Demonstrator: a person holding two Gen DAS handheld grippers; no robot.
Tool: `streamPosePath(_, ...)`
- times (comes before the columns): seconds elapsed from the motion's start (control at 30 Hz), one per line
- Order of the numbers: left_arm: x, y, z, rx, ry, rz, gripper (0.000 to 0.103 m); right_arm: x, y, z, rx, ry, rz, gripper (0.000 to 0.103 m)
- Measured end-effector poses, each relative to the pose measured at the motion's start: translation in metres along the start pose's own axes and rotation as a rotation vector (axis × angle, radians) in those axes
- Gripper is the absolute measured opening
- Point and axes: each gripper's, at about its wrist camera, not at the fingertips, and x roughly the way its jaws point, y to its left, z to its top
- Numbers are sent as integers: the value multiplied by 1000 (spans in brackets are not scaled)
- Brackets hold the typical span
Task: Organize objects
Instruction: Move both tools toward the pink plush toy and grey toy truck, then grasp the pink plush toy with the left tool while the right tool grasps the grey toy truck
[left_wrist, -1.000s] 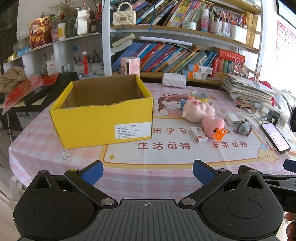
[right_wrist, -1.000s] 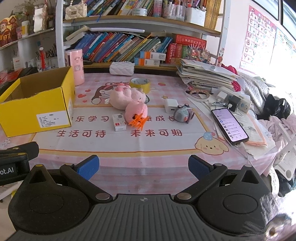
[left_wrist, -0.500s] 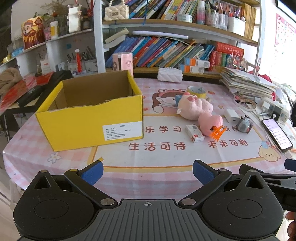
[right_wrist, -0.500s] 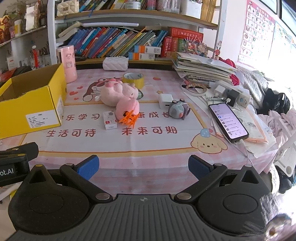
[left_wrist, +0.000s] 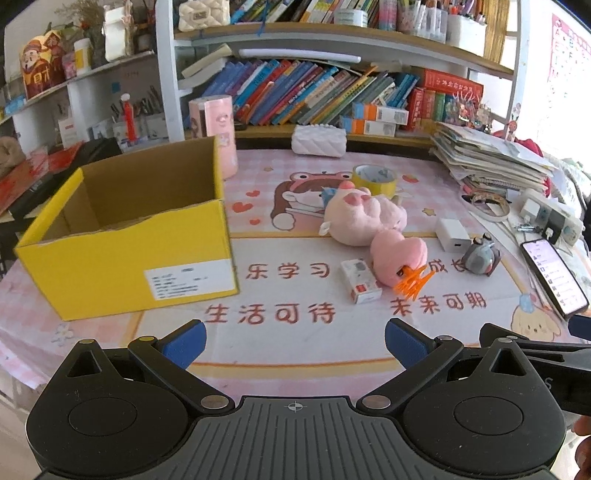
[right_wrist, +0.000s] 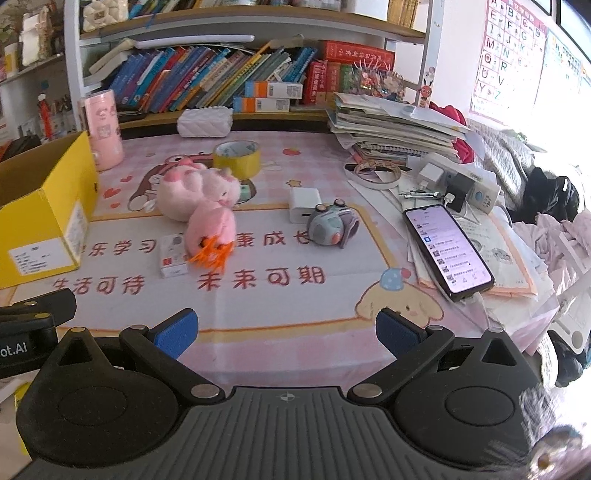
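Observation:
An open yellow cardboard box (left_wrist: 125, 254) stands at the left of the table, and it shows in the right wrist view (right_wrist: 44, 218). To its right lie a pink plush pig (left_wrist: 364, 218), a pink plush with an orange hair claw (left_wrist: 400, 256), a small white-red carton (left_wrist: 360, 280), a white charger cube (left_wrist: 452, 234), a grey toy mouse (left_wrist: 480, 254) and a yellow tape roll (left_wrist: 375, 179). My left gripper (left_wrist: 295, 341) is open and empty above the table's front edge. My right gripper (right_wrist: 286, 334) is open and empty, also at the front edge.
A lit phone (right_wrist: 447, 247) lies on papers at the right beside a power strip (right_wrist: 461, 184). A book stack (right_wrist: 395, 125) sits at the back right. A pink canister (left_wrist: 214, 133) and a white tissue box (left_wrist: 319, 140) stand before the bookshelf (left_wrist: 332, 92).
Both grippers have moved forward toward the table and a little to the right, so the box and toys look nearer. Both stay open and empty.

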Motion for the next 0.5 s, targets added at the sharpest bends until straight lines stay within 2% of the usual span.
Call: streamPosePath(0.5,44,-43,31,-47,25,50,103,65,-47,45,-22,10,25,103)
